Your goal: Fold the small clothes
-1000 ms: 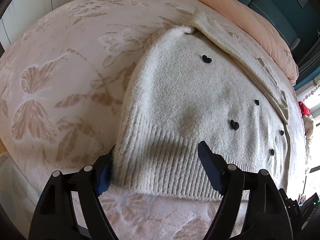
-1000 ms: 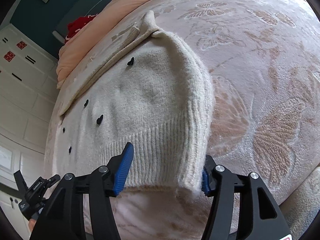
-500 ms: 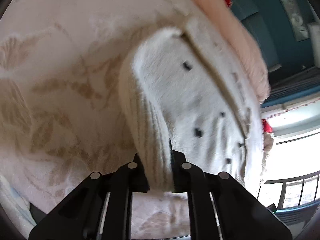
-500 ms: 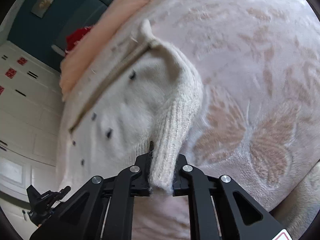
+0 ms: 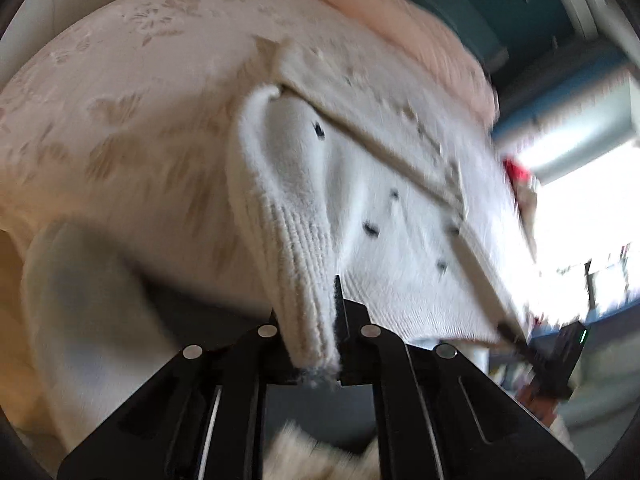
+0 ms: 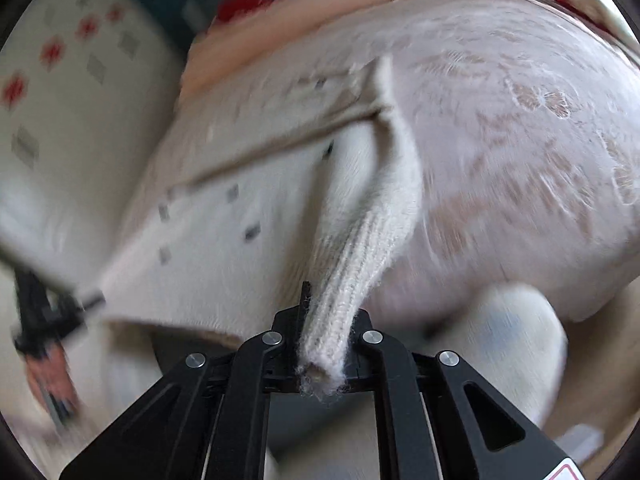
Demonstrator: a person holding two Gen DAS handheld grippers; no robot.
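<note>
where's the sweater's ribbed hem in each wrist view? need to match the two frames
Left wrist: ribbed hem runs down the centre, its corner pinched in the shut left tool.
Right wrist: ribbed hem runs centre to lower middle, its corner pinched in the shut right tool.
Shared landmark: the small dark button nearest the beige placket, upper centre in both.

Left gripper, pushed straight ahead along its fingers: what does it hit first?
Probably the cream sweater itself: the left gripper is shut on its ribbed hem, and the knit rises directly ahead. The blanket lies beyond; depth unclear.
</note>
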